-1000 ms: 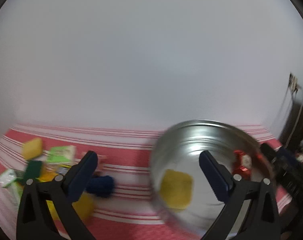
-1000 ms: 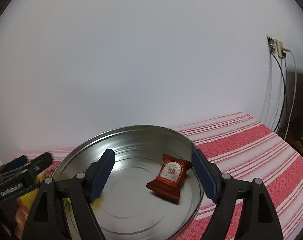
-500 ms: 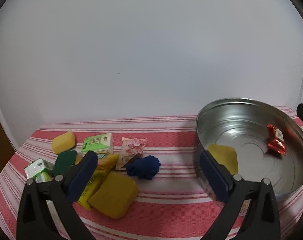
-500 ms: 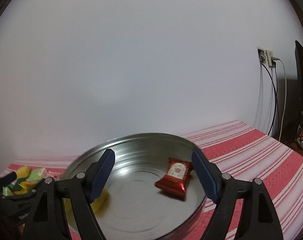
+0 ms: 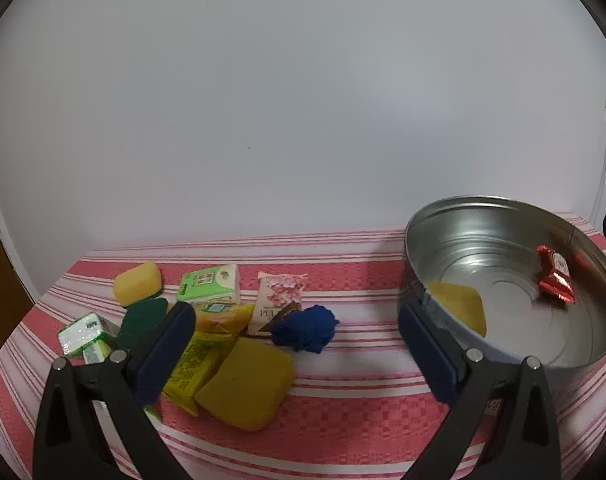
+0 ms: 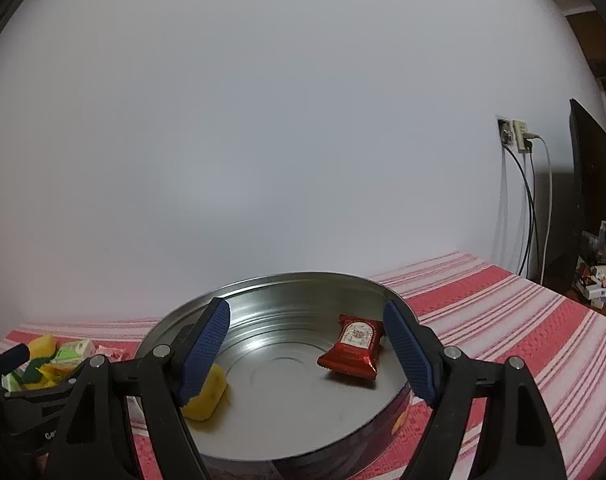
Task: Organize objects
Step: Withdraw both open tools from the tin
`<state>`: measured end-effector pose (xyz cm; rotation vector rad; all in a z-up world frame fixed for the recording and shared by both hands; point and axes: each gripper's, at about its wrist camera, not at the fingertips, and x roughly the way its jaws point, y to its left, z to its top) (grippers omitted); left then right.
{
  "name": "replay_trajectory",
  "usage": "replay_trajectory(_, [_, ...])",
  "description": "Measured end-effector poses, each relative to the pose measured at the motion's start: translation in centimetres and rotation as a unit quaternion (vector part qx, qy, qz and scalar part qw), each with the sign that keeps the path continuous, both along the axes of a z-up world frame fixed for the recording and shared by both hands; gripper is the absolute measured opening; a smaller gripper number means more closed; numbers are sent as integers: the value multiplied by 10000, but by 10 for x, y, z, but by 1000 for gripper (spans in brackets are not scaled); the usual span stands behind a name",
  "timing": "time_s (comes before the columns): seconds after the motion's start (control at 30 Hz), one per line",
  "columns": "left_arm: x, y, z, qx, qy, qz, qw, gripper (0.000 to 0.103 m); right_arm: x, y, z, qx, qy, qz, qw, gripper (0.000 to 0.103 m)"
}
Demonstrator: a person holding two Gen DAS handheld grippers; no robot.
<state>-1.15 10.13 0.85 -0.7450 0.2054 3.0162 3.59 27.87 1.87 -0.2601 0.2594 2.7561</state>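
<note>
My left tongs [image 5: 295, 336] are wide open and hold nothing, and so are my right tongs [image 6: 307, 350]. Under the right ones sits the pan [image 6: 287, 284] with a red packet [image 6: 353, 346] and a yellow sponge [image 6: 205, 394] inside. Left of the pan, on the striped cloth [image 5: 363, 408], lies a pile: a blue ball [image 5: 305, 328], a big sponge [image 5: 245, 384] and green boxes [image 5: 209, 284].

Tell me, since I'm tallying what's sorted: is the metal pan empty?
Not empty. The metal pan holds a red snack packet and a yellow sponge, both lying on its bottom; most of the floor is bare.
</note>
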Motion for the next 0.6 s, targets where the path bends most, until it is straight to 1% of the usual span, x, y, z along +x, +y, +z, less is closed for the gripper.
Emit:
replay_trajectory(0.1, [2, -4, 0, -1, 31, 25, 10000, 103, 2, -3, -1, -31, 28, 14, 10000, 81])
replay_trajectory(0.37, [2, -8, -2, -9, -11, -6, 10000, 103, 5, -15, -2, 133, 45, 171, 9998, 81])
replay_trajectory(0.6, [1, -9, -2, 1, -12, -10, 10000, 103, 6, -20, 0, 175, 31, 169, 9997, 81])
